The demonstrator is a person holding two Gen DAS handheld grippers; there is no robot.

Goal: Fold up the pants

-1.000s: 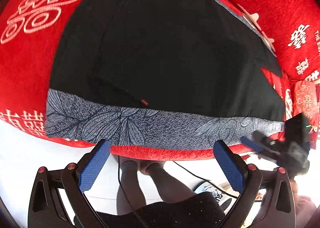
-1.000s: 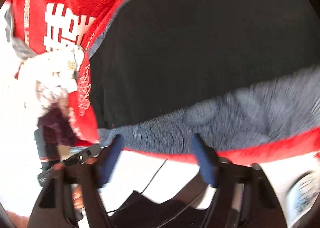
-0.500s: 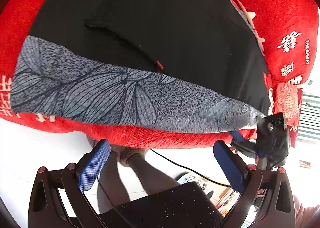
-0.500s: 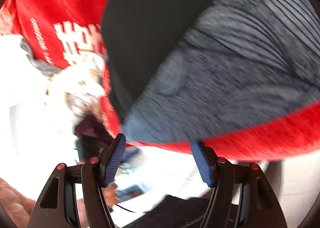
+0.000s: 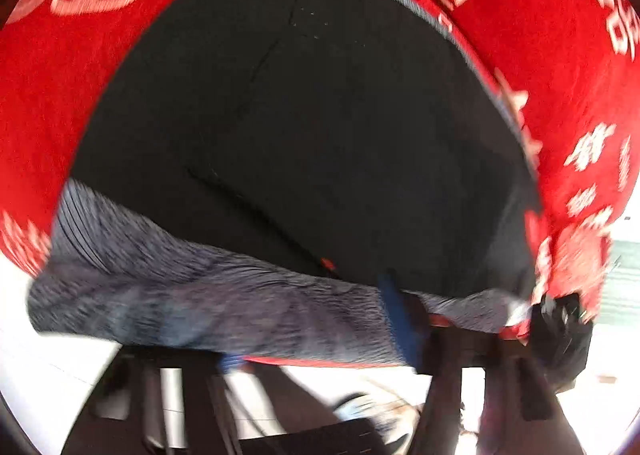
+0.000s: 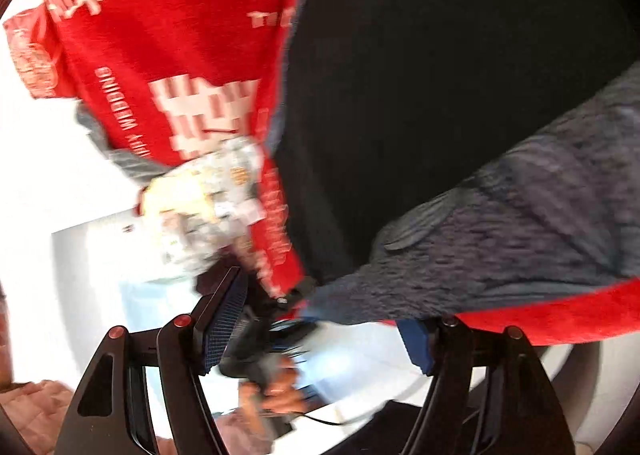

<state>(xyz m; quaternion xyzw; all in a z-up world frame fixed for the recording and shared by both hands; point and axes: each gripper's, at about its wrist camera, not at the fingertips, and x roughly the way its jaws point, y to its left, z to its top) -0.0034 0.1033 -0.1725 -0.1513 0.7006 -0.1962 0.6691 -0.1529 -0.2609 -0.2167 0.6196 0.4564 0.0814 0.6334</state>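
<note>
The black pants are lying spread flat across the red cloth with white characters, and their grey patterned waistband is running along the near edge of that cloth, partly hanging over it. At that edge the left gripper is clamping the waistband: its jaws have just been closing, and the grey fabric is sitting between its blue pads, one pad showing above the band and the other mostly covered by it; the picture is blurred, so the exact contact is hard to read. In the right wrist view the right gripper is standing wide at the same near edge of the red cloth, its jaws having just been opening a little further; the corner of the waistband is lying just above and between its pads without being pinched. A hand is showing below that corner, beyond the cloth's edge, gripping the other tool's handle. A crumpled pale bundle is resting off the red cloth's side, beside the pants.
</note>
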